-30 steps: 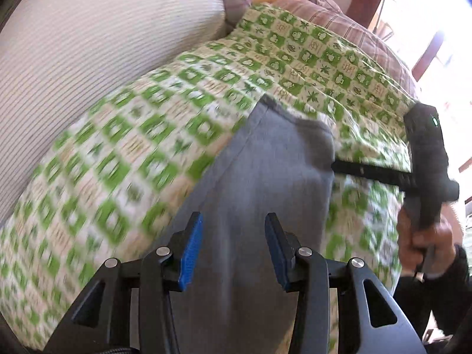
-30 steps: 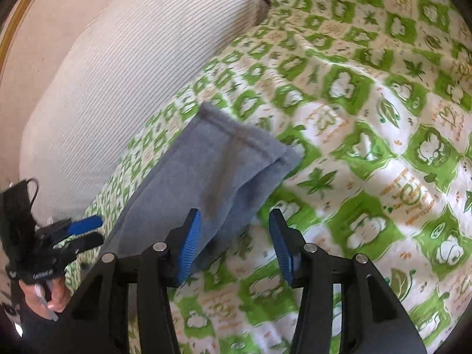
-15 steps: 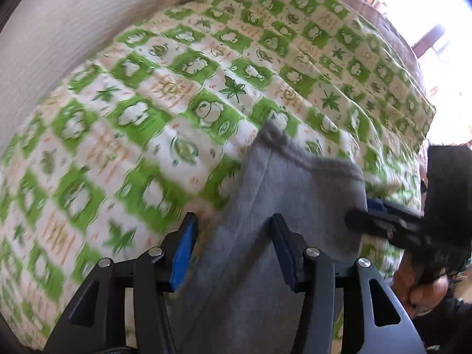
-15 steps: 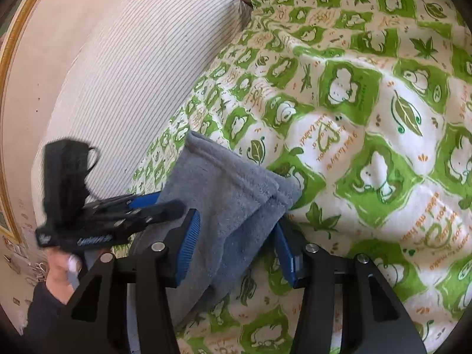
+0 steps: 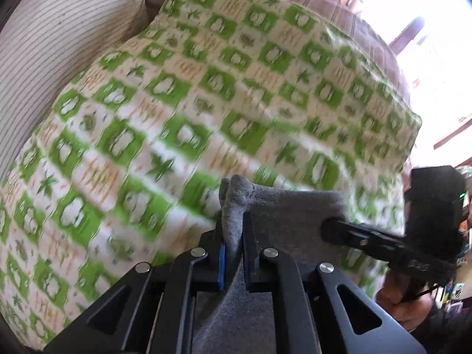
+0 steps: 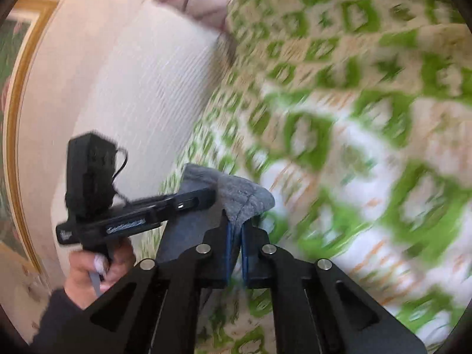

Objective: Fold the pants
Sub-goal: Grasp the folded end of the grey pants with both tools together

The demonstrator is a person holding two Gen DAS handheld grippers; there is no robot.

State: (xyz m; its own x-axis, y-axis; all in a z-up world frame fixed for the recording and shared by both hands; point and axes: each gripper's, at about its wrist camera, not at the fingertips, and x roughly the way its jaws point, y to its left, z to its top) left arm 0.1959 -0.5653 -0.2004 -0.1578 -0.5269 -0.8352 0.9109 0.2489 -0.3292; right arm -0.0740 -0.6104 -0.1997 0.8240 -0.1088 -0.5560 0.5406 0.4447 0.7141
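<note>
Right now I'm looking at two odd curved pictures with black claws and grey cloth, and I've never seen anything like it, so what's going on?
Those claws are tools a person holds, one per hand, each carrying a wide-angle camera looking along its fingers. One picture comes from the left hand-held gripper, the other from the right hand-held gripper; each also shows the other tool from the side. Both are shut on corners of the grey pants, at one end. Beneath lies a green patterned blanket, beside a striped white cushion.
</note>
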